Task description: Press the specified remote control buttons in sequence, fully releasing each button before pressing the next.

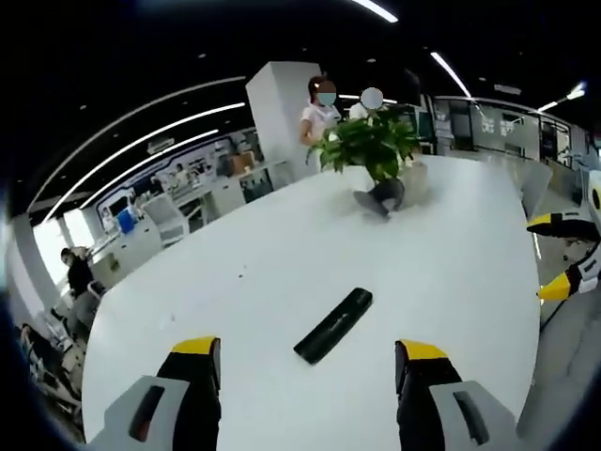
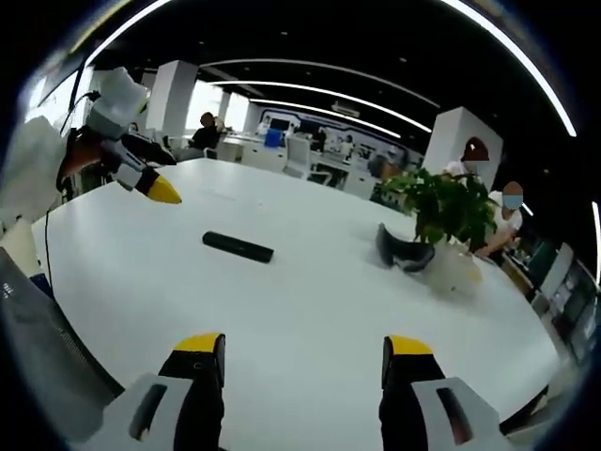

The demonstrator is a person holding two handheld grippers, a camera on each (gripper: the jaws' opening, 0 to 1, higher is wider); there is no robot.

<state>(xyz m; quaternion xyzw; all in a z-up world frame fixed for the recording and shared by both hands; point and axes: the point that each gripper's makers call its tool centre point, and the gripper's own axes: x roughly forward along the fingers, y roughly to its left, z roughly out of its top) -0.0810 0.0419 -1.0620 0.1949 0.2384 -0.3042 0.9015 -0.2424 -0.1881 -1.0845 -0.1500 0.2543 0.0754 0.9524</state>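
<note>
- The left gripper hangs at the bottom of the left gripper view, jaws spread, nothing between them.
- The black remote lies on the white table, lower centre, just beyond the jaws.
- The right gripper is spread too; the remote sits left of centre, well apart.
- A plant stands upper centre.

The left gripper holds its yellow-tipped fingers wide apart, gripping nothing, above the counter. The right gripper is spread just as wide, also empty. In the right gripper view the left gripper comes in from the left (a white sleeve behind it), one yellow tip showing.
</note>
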